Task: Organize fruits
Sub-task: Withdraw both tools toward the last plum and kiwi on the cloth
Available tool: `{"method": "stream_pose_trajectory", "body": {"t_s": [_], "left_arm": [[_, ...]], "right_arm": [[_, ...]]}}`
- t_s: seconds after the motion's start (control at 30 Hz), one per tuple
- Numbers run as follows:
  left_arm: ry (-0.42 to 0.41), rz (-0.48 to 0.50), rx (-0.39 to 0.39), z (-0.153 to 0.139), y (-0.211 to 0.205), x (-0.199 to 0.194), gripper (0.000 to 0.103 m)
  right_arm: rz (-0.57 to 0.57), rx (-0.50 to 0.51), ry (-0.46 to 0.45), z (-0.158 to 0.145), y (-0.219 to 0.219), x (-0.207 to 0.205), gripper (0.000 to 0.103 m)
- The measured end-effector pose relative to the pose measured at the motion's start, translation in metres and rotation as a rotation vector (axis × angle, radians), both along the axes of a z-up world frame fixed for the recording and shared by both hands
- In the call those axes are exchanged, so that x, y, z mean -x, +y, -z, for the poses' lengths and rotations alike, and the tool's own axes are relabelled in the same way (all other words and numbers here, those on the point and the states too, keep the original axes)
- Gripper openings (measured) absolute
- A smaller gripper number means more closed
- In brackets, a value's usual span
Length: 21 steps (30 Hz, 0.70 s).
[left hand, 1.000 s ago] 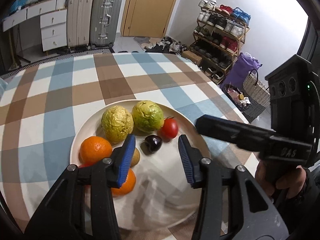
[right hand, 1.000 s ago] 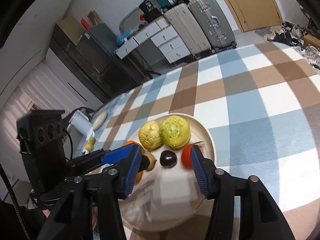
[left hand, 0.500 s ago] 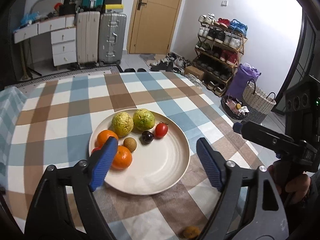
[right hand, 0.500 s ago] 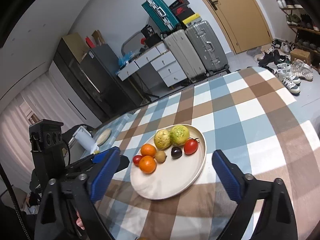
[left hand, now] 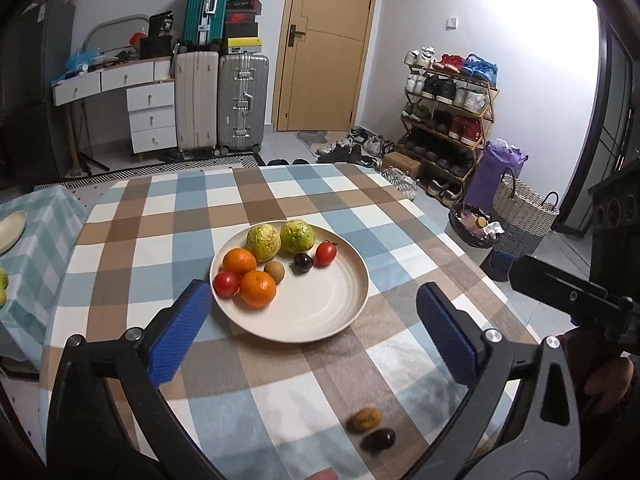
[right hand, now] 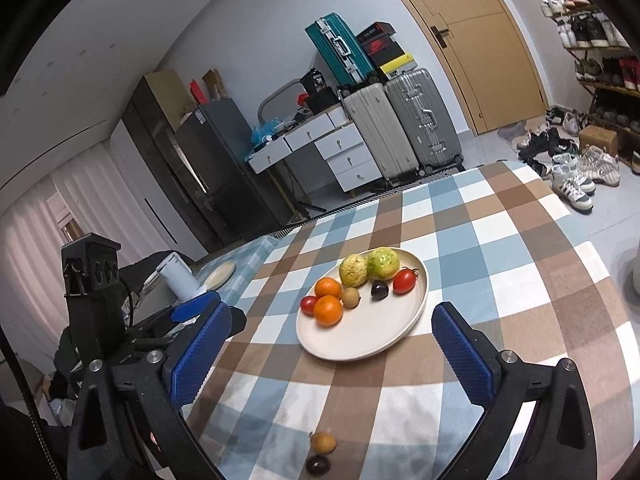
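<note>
Both tools point(left hand: 312, 332) withdrawn, jaws opening; plate point(left hand: 320, 320) ahead, untouched

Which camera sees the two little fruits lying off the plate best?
The left wrist view: the small brown fruit and the dark fruit lie whole on the tablecloth, clear of the picture's edge. The right wrist view shows both too, but at the very bottom, with the dark one cut by the edge.
</note>
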<state>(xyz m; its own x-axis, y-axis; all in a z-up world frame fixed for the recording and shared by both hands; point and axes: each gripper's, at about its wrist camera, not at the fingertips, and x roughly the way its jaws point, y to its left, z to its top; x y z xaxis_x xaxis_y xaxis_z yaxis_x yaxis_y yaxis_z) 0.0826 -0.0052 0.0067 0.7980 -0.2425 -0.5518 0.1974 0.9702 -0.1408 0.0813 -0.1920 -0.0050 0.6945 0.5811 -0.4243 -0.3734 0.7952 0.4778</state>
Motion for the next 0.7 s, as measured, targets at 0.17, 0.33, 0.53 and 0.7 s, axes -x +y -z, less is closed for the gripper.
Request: {"method": "stream_pose_trajectory", "body": {"t_s": [0.17, 0.33, 0.53, 0.7], "left_arm": [[0.001, -0.015, 0.006, 0.003, 0.003, 0.026, 0.102], [0.053, -0.022, 0.037, 0.024, 0.004, 0.045, 0.102], [0.14, 0.001, 0.061, 0.062, -0.006, 0.054, 0.102], [0.2, 0.028, 0.036, 0.09, -0.018, 0.054, 0.102]], "right_arm": [[-0.009, 0.048, -0.035, -0.002, 0.009, 0.025, 0.103], [0.007, 0.11, -0.077, 0.001, 0.017, 0.047, 0.103], [0.031, 0.138, -0.079, 0.013, 0.019, 0.061, 0.103], [0.049, 0.152, -0.056, 0.024, 0.018, 0.063, 0.103]]}}
